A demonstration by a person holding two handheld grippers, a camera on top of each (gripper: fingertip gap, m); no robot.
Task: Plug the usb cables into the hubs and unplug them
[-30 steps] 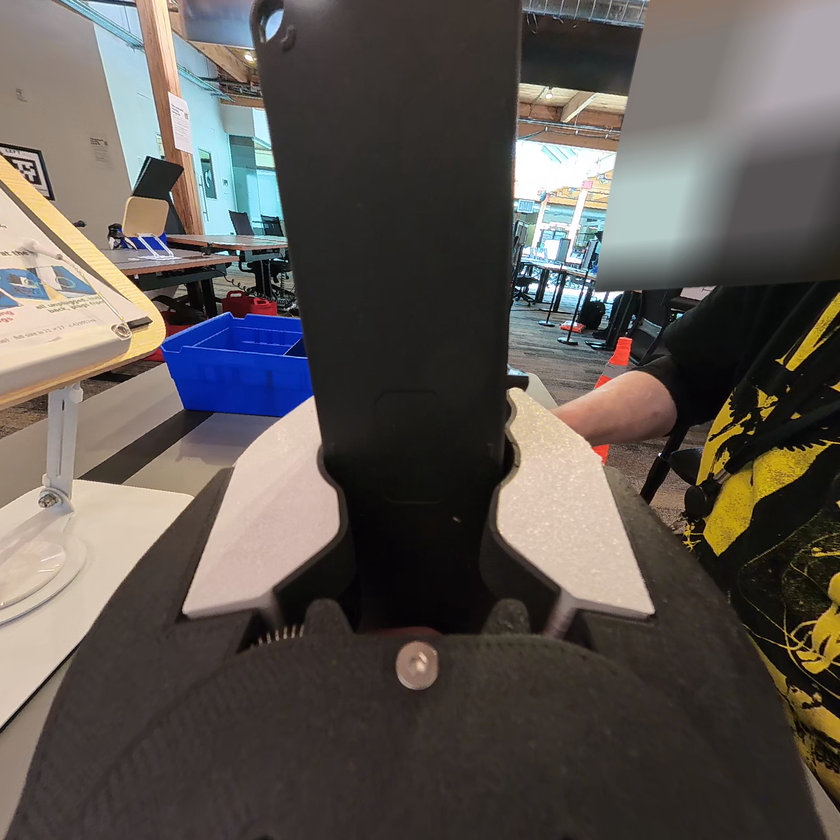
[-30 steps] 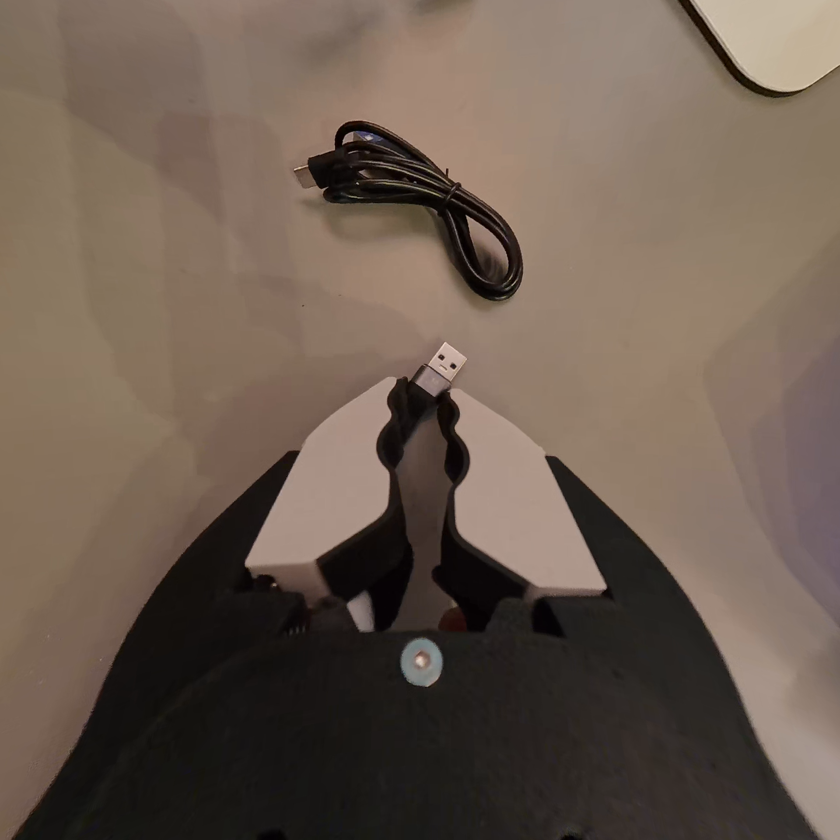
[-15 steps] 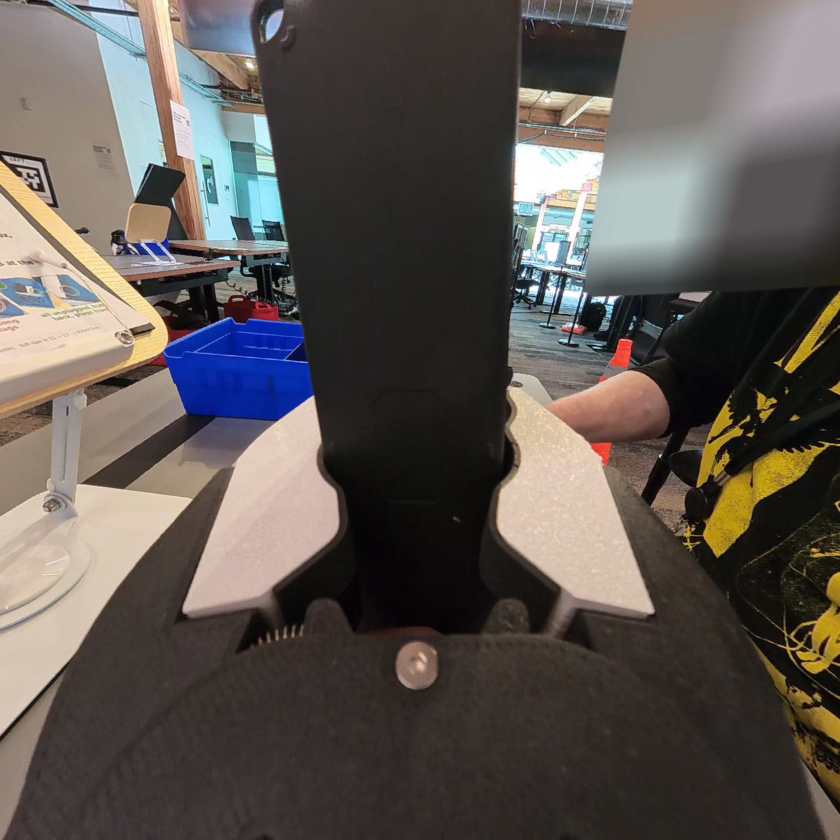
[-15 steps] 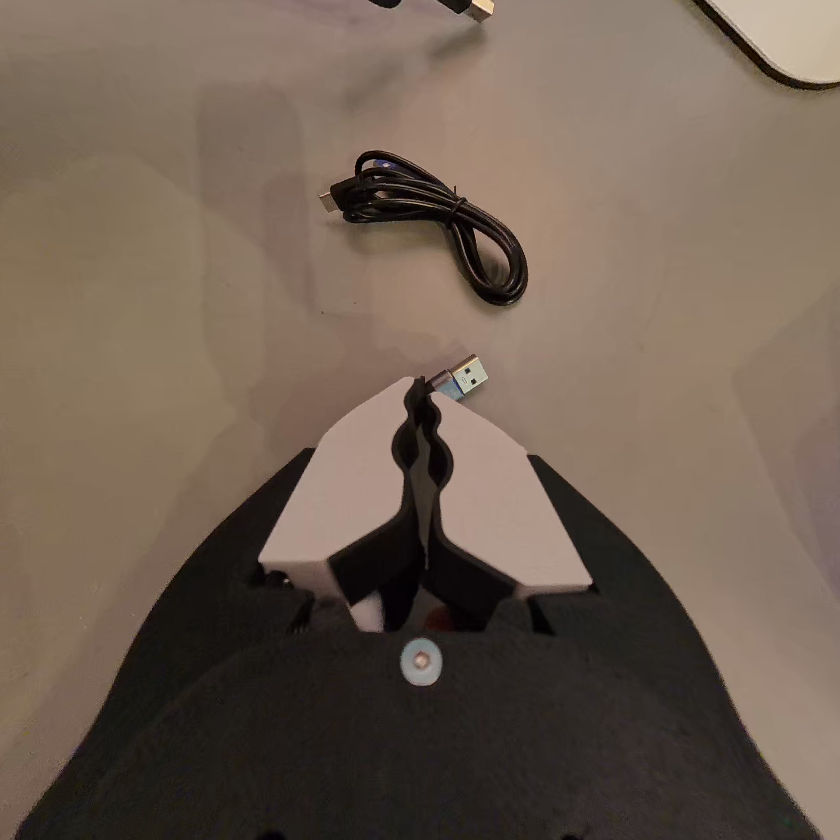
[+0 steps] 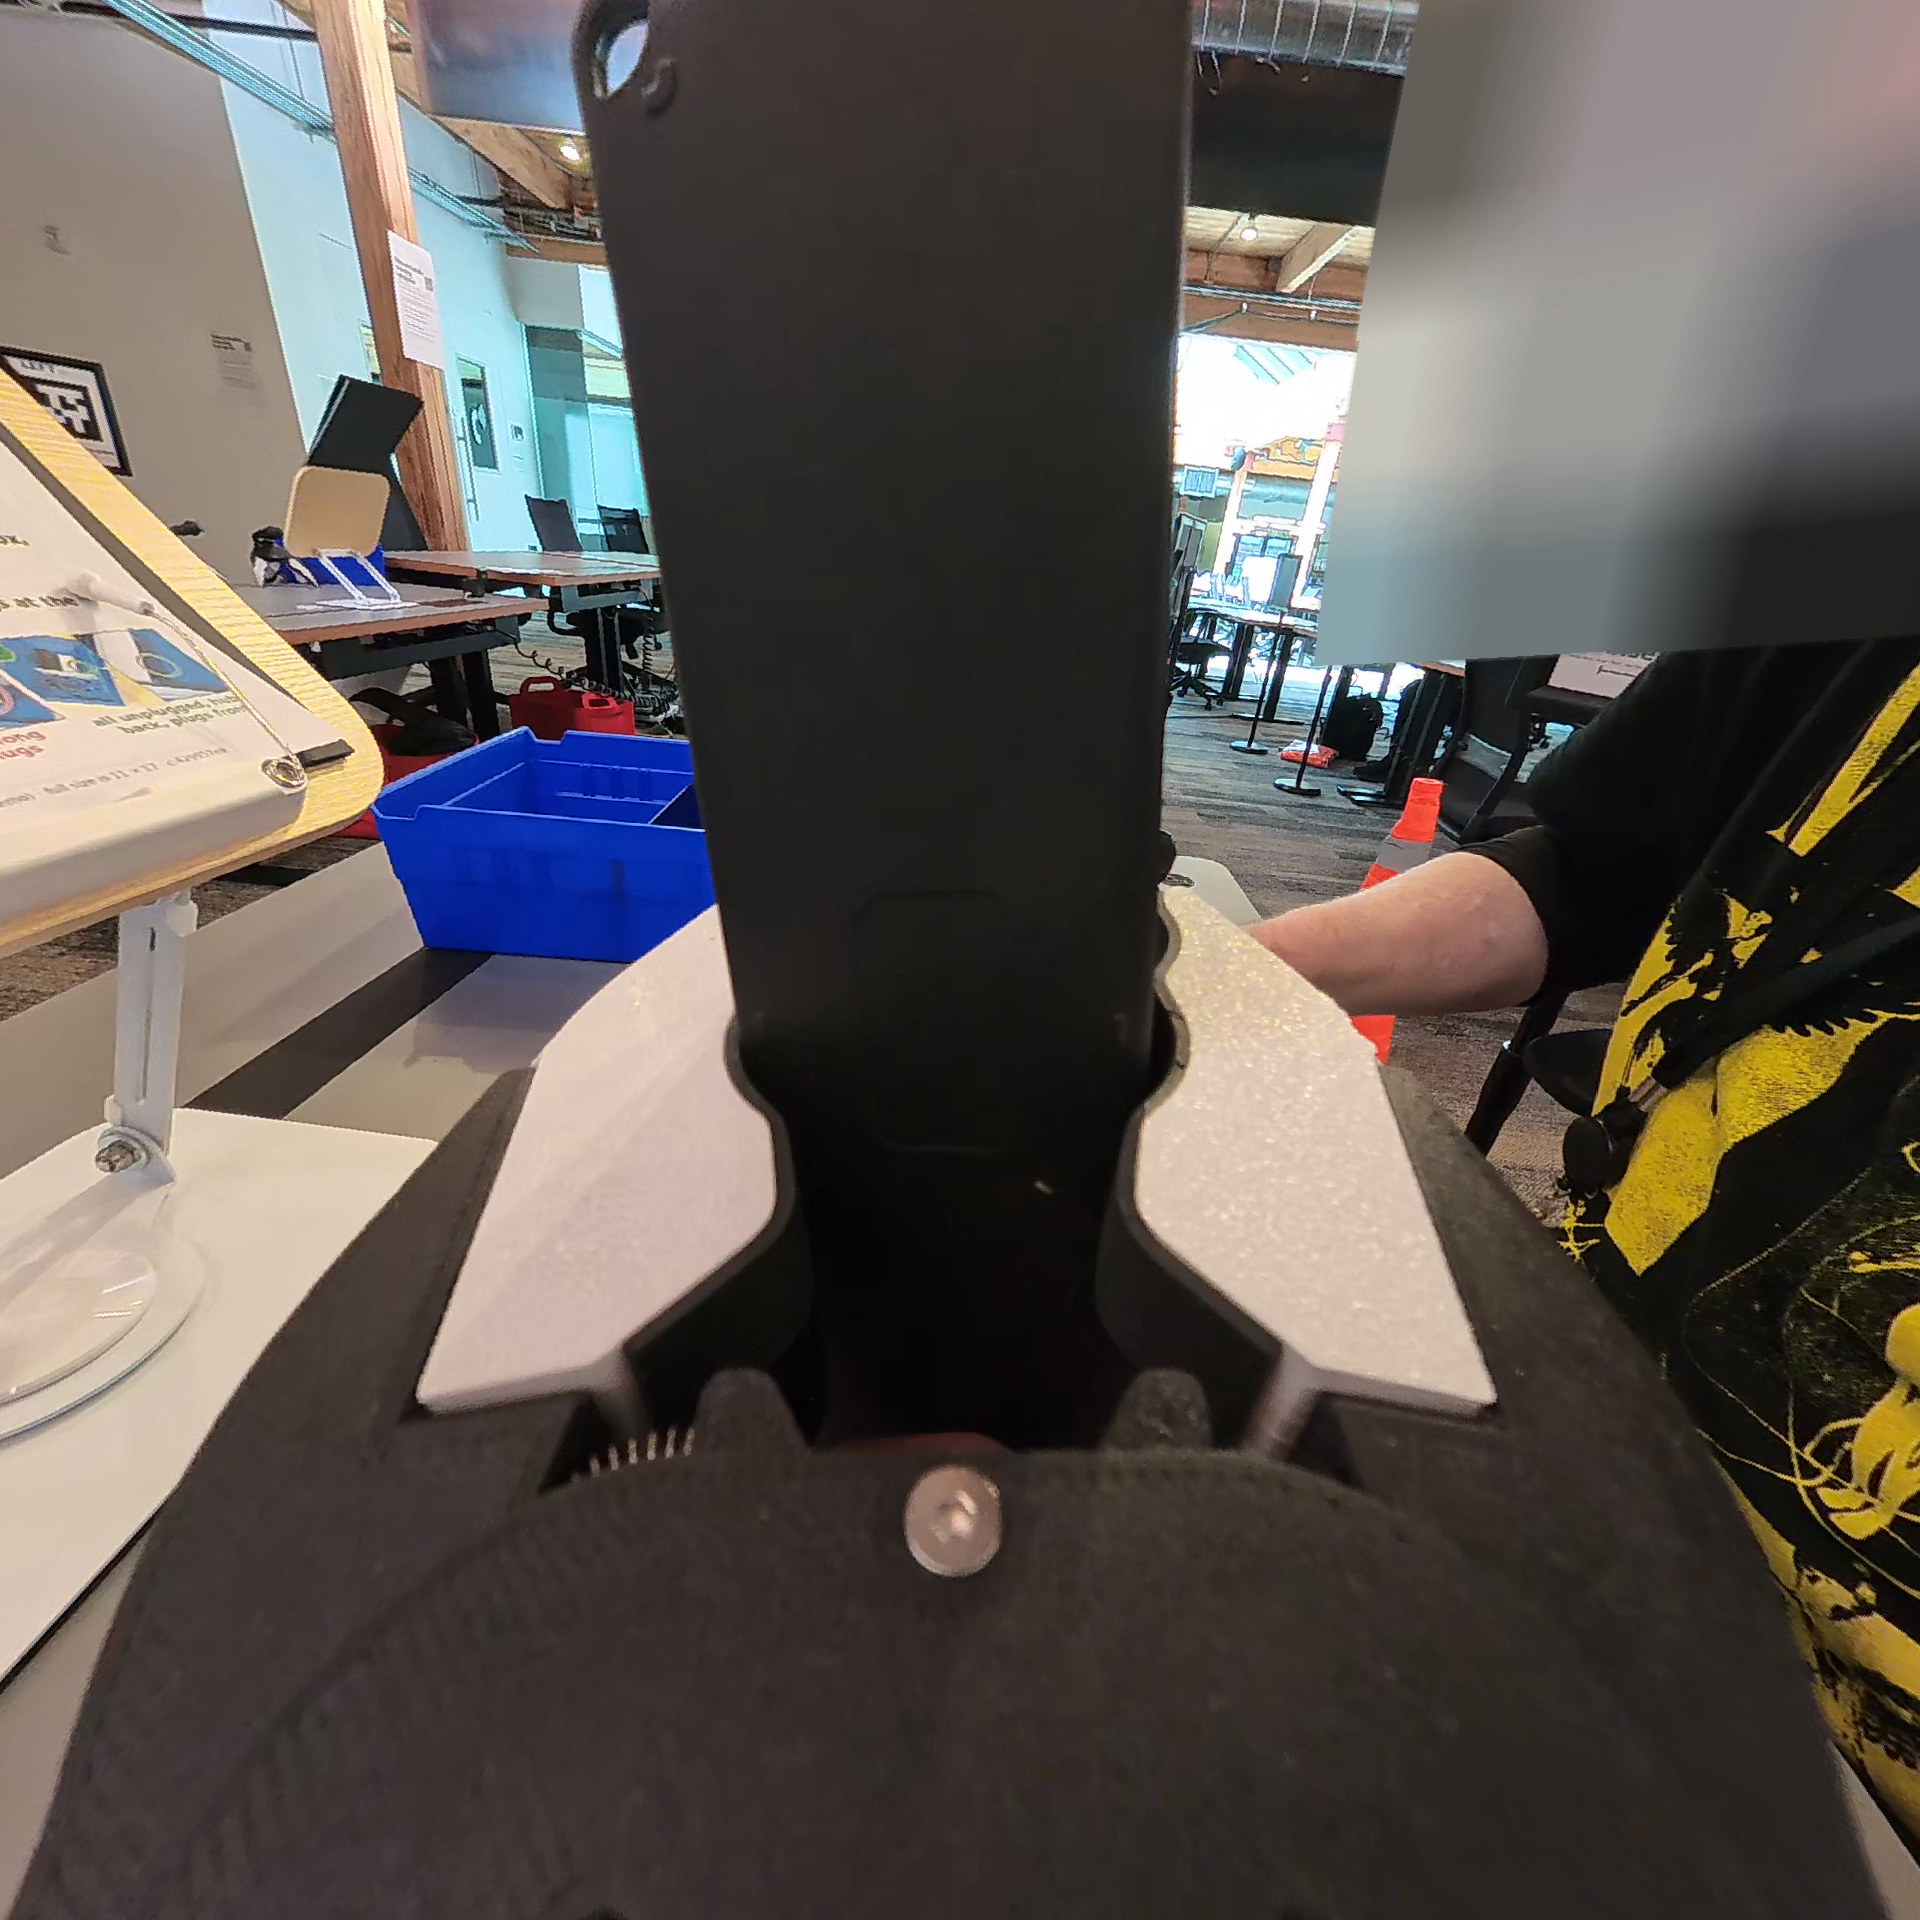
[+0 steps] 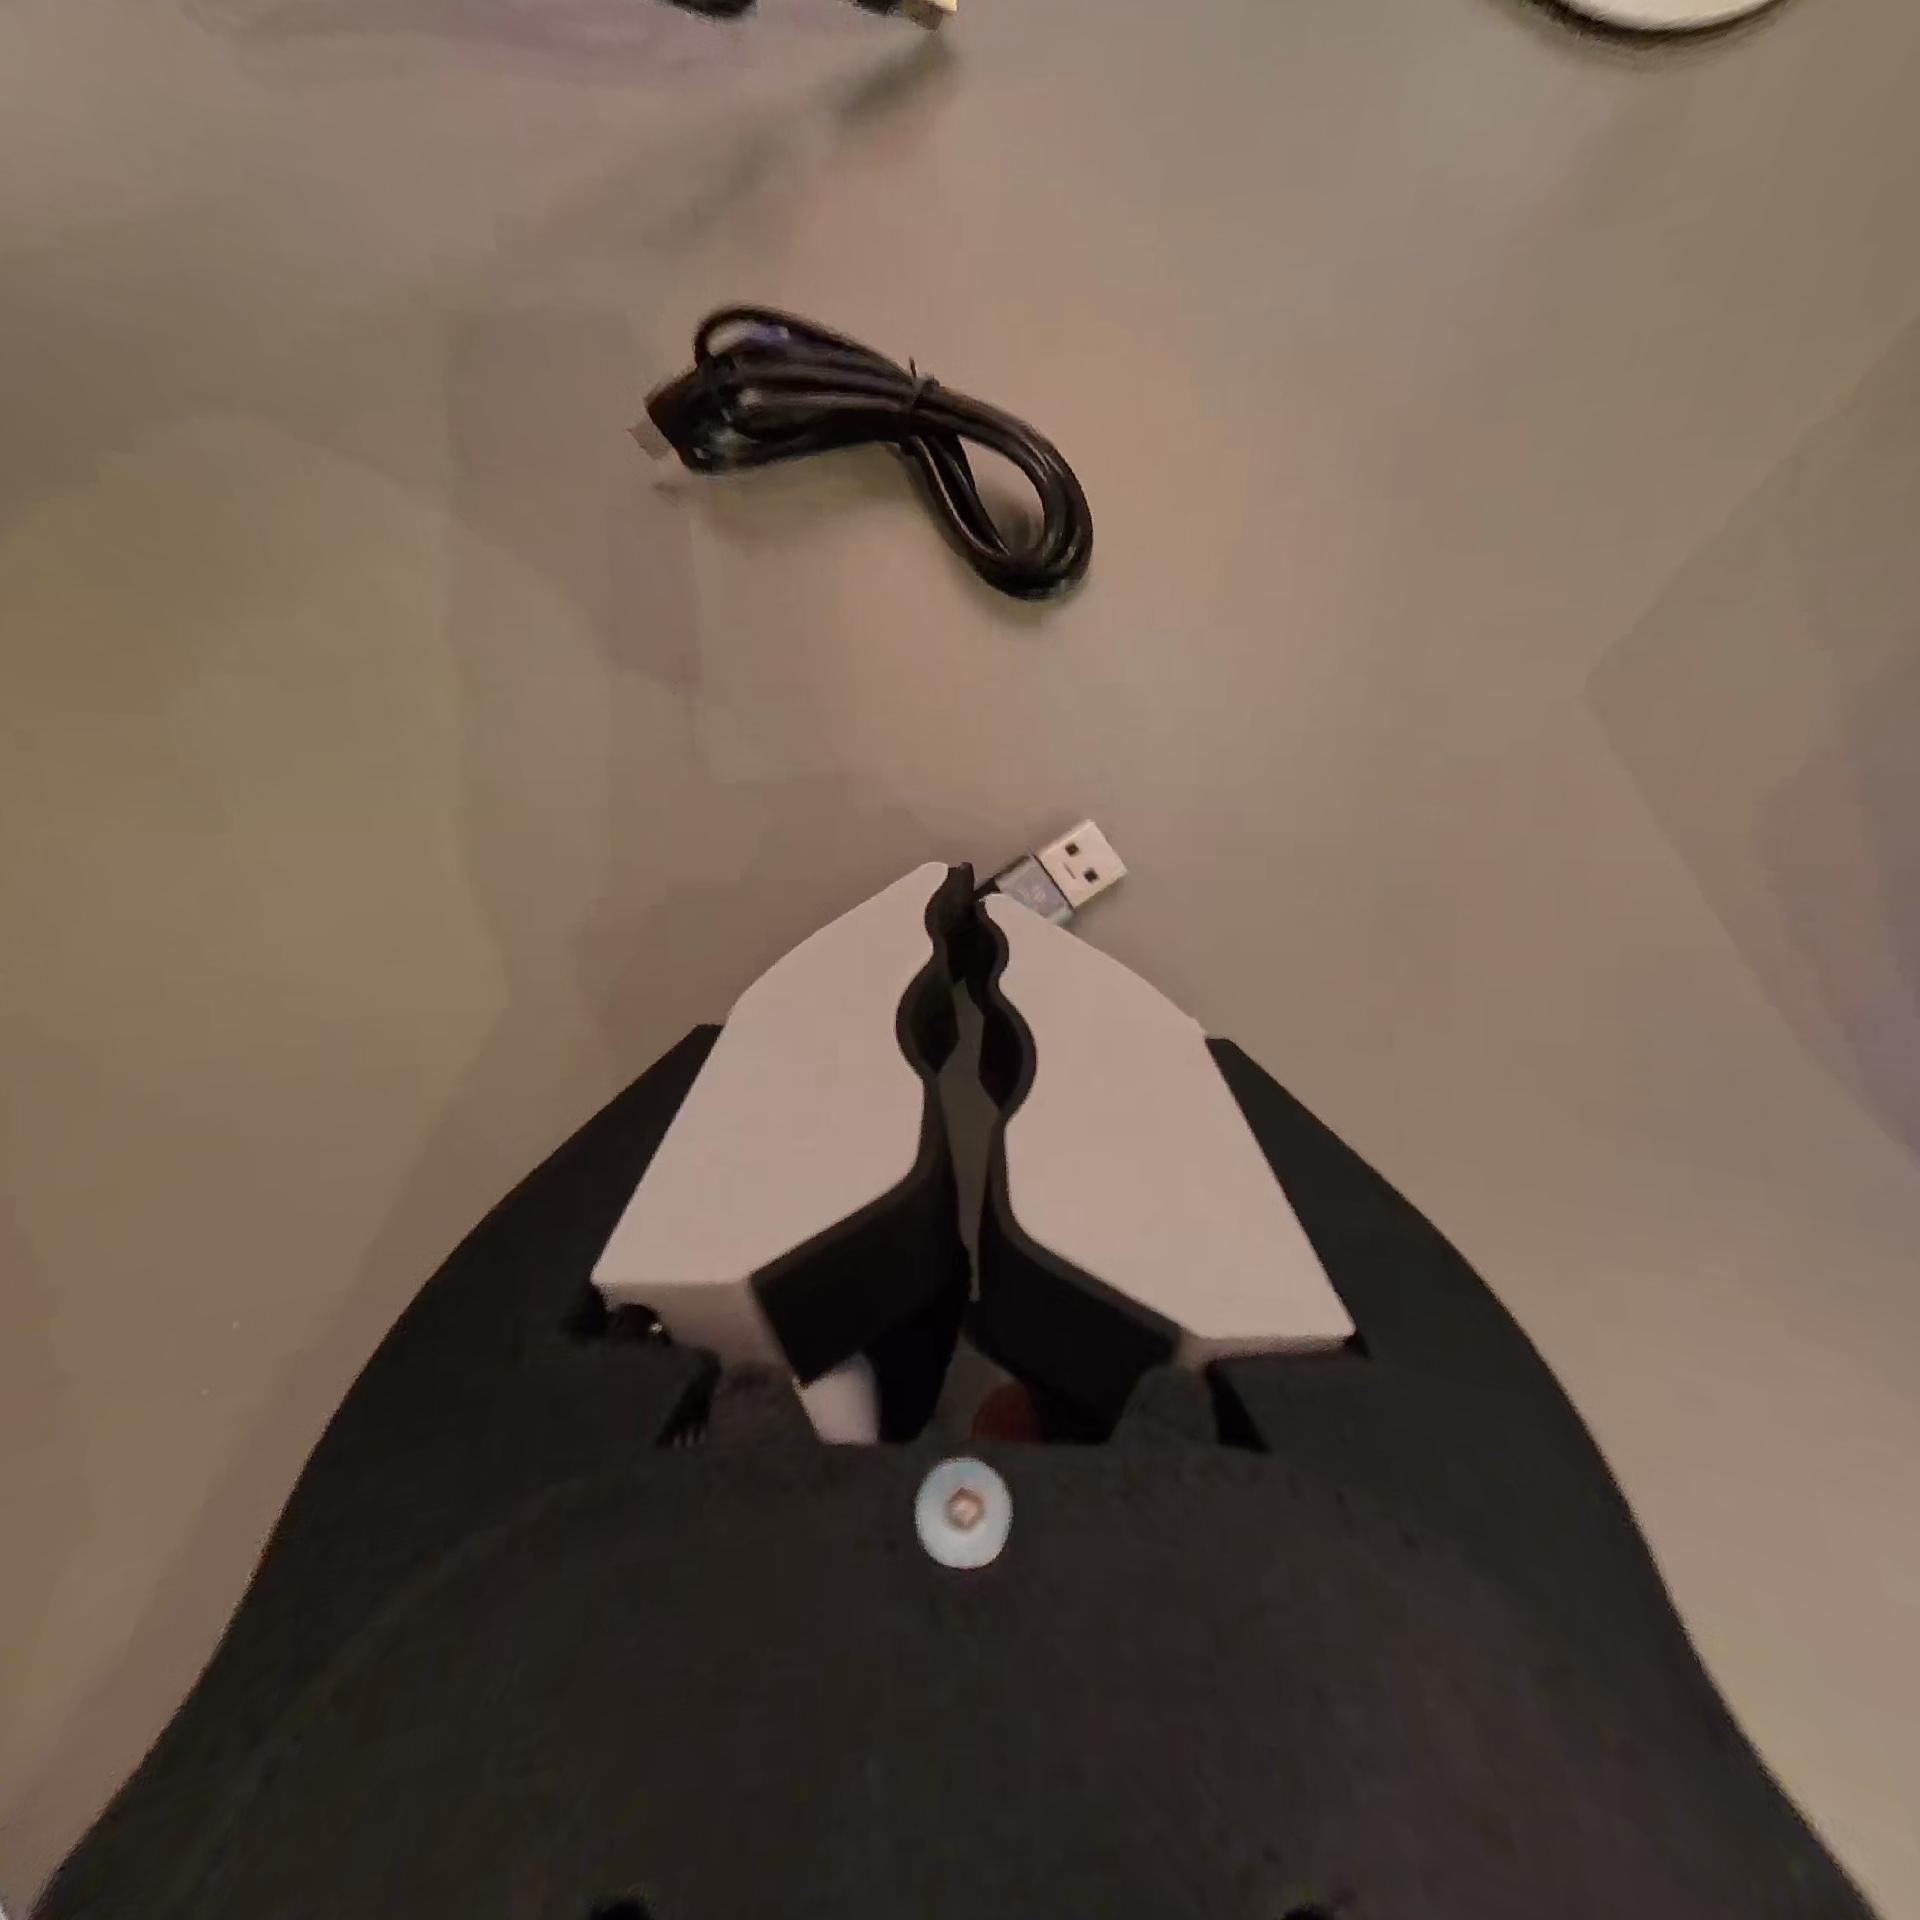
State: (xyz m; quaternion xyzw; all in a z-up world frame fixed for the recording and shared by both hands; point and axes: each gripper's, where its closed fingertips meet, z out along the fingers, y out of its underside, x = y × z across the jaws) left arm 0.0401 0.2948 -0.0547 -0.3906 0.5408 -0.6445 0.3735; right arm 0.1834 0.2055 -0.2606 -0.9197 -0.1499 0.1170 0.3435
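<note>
In the left wrist view, my left gripper [image 5: 945, 914] is shut on a wide black flat hub [image 5: 894, 520]. The hub stands up between the fingers and hides much of the view. In the right wrist view, my right gripper [image 6: 966, 883] is shut just above the grey table [image 6: 312, 623]. A silver USB-A plug [image 6: 1081, 868] sticks out to the right of the fingertips. The pads pinch its cable right behind the plug body. A coiled black cable [image 6: 883, 436] tied in a bundle lies farther ahead on the table.
A blue bin [image 5: 540, 831] stands on the table behind the hub. A sign on a white stand [image 5: 135, 727] is at the left. A person's forearm [image 5: 1403, 925] reaches in from the right. Another plug tip [image 6: 925, 8] and a white pad's corner [image 6: 1642, 5] show at the top edge.
The right pads came together. The plug, held between them a second ago, slid forward out of the pads and swung to the right. The left gripper and hub barely moved.
</note>
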